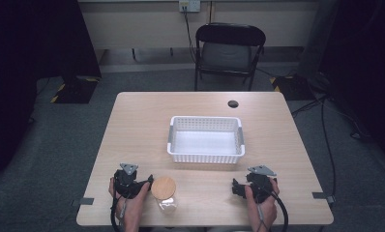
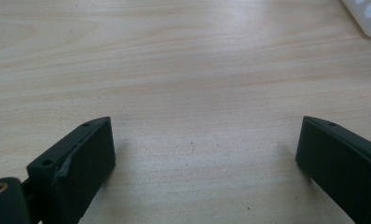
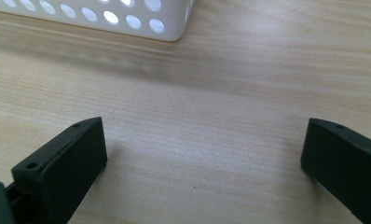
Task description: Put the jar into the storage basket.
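Two black tongs rest on the pale wooden worktop (image 1: 132,125), both spread wide and holding nothing. Just beside the left tongs (image 1: 144,186), on their inner side, stands a clear glass jar with a round wooden lid (image 1: 163,192). Ahead of both sits an empty white perforated plastic basket (image 1: 206,156). A careless sideways reach by the left tongs could tip the jar; the right tongs (image 1: 236,187) lie well apart from it.

**Pale Wood, White Plastic, Black Tongs**

The desk (image 1: 132,125) is light beige wood with fine streaky grain and carries one small dark round spot (image 1: 233,103). The basket (image 1: 206,157) is white, its walls patterned with rows of round holes. The jar (image 1: 164,194) is clear with a tan wooden lid. Both the left tongs (image 1: 149,181) and the right tongs (image 1: 235,187) are black, each topped by a grey plate. The chair (image 1: 230,48) is black, the floor grey carpet, the wall cream.
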Demonstrator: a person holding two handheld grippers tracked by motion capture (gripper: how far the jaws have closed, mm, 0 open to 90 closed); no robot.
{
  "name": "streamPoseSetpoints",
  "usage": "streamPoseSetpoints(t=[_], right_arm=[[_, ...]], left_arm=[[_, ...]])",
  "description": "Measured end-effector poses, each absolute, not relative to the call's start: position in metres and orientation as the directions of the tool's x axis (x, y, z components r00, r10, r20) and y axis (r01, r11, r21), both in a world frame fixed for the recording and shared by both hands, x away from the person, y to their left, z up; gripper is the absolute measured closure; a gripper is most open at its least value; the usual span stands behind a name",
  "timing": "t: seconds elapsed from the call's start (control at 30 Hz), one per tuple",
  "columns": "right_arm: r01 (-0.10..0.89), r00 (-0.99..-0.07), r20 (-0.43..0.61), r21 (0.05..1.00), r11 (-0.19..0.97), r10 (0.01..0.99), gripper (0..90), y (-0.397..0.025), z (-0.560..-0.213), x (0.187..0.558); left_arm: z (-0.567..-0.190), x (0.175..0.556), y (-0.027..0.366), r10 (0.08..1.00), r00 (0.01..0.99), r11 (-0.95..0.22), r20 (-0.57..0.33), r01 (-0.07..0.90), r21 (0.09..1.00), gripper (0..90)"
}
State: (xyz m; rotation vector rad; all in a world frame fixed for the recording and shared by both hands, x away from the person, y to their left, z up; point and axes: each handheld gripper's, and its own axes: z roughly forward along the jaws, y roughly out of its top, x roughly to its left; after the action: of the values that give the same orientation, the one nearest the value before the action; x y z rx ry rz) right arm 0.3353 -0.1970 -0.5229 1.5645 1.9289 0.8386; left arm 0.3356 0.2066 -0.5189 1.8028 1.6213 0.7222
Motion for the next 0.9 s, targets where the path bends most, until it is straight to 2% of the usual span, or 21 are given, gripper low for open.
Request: streamPoseSetpoints(t=[0.57,0.9], right_arm=[[0.662,-0.202,-0.009,0.736,0.143,0.979,0.0,-0.197,-0.523,0.335],[0.662,-0.203,-0.009,0.736,0.143,0.979,0.0,-0.197,-0.523,0.335]], left_arm=[[-0.519,0.336,0.207,0.994,0.11,-0.074,0.0,0.668,0.74,3.3],[-0.515,0.327,0.224,0.989,0.066,0.067,-0.135,0.613,0.788,5.3]])
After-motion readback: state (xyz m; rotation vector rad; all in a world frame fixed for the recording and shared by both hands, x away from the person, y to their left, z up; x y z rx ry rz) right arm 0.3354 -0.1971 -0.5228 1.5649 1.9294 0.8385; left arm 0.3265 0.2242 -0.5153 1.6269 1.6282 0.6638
